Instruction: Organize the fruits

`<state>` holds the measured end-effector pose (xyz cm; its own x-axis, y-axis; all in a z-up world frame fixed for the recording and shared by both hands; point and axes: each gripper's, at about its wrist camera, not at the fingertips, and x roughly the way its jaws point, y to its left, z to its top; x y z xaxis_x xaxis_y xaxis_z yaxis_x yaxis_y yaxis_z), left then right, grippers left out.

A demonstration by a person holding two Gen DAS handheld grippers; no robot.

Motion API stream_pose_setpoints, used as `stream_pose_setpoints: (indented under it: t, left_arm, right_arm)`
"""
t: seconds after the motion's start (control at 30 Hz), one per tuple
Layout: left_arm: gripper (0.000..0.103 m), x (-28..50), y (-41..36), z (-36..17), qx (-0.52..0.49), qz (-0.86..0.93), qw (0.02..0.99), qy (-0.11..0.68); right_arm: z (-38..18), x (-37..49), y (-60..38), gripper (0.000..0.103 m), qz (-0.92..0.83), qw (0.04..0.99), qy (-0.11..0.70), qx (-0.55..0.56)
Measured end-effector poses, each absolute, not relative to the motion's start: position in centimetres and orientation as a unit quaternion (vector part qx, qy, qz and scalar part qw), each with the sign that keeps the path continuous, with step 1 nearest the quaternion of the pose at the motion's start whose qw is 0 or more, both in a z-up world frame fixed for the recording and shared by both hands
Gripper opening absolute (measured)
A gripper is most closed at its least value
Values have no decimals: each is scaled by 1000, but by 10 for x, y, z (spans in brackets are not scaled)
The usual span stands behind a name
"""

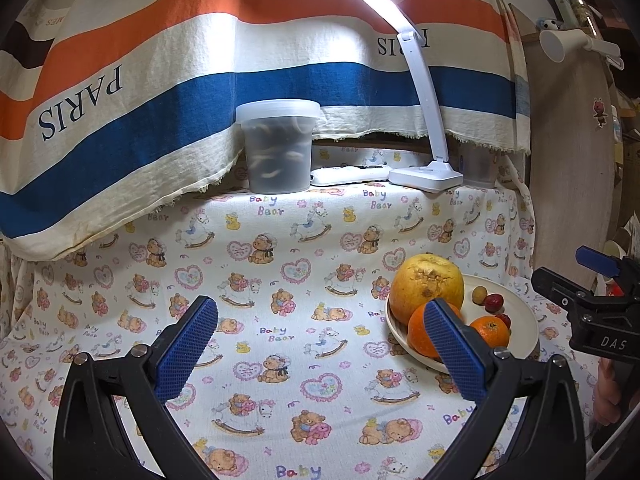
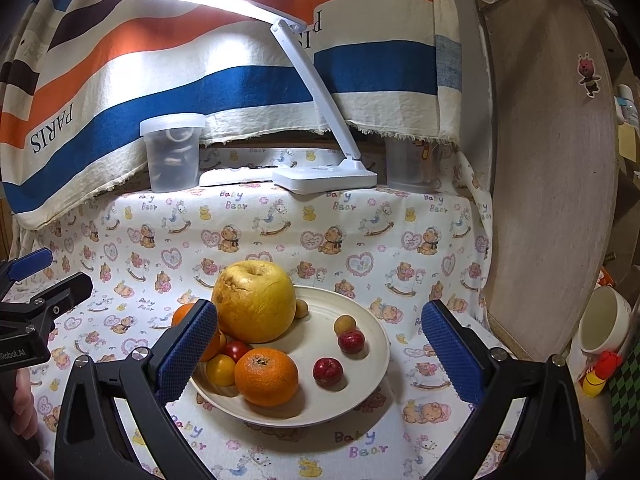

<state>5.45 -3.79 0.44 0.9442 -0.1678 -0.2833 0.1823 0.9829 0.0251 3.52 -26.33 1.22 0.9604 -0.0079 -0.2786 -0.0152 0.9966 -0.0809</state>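
Right wrist view: your right tool (image 2: 320,344) gapes empty over the cream round plate (image 2: 360,396) of fruit; your left tool (image 1: 320,344) gapes empty beside it.

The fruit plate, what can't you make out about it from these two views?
- Left wrist view: the left gripper's right finger covers part of the near orange and the plate's near rim.
- Right wrist view: the right gripper's left finger hides the far orange; the big yellow fruit half hides a small tan fruit.
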Motion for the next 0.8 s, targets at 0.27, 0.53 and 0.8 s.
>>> stream_pose_setpoints:
  t: [0.27,0.53,0.8]
  left_arm:
    - [102,55,-37,4,25,-89,986,142]
    - [102,55,-38,4,26,-88,986,142]
    - [102,54,-38,4,25,-88,986,142]
  right_arm:
    - [13,36,-262,103,3,989,139,-46]
    - [13,35,-262,103,4,989,140,-46]
    - [13,36,-261,103,4,989,141,-47]
